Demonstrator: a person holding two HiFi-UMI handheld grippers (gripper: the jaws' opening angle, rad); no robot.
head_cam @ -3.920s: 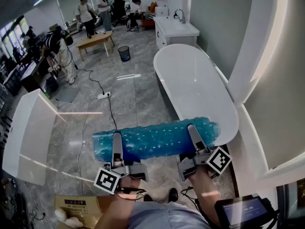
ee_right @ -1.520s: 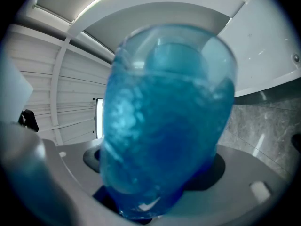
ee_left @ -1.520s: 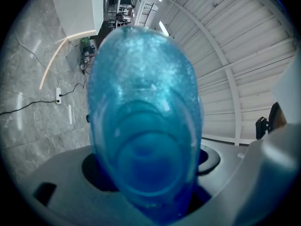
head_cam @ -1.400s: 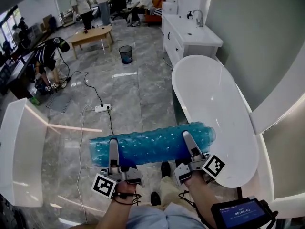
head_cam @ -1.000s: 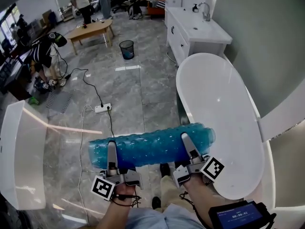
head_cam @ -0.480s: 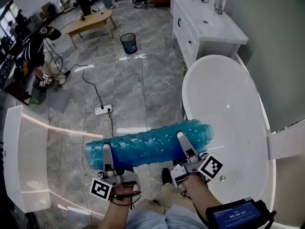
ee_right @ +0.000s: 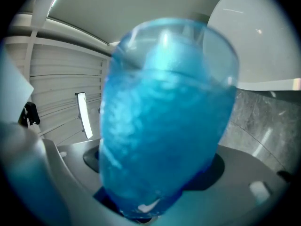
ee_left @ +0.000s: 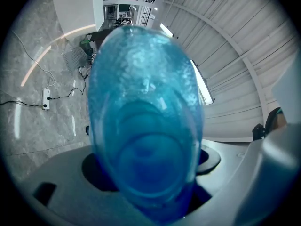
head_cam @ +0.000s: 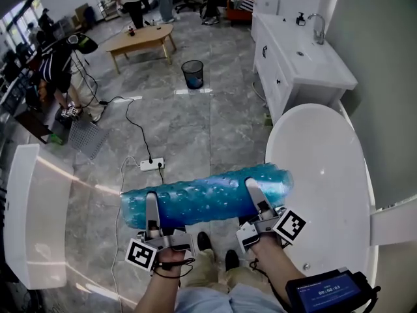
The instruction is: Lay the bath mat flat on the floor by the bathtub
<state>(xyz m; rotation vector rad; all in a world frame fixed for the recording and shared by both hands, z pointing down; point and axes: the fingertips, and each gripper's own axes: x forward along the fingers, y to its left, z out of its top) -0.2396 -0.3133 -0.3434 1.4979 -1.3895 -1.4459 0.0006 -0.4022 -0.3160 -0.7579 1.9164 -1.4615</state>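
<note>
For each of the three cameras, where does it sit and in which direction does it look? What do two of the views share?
Head view: on the person's head, looking steeply down at the floor, the bathtub and the rolled bath mat; shows both forearms, the left gripper and the right gripper.
Left gripper view: on the left gripper, looking along its jaws, closed on the mat's end; its grey body shows.
Right gripper view: on the right gripper, looking along its jaws, closed on the mat; bathtub behind.
Shared: head and left gripper views both show the power strip.

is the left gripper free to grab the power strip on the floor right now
Probably not: the left gripper is clamped on the rolled mat, held above the floor where the strip lies.
</note>
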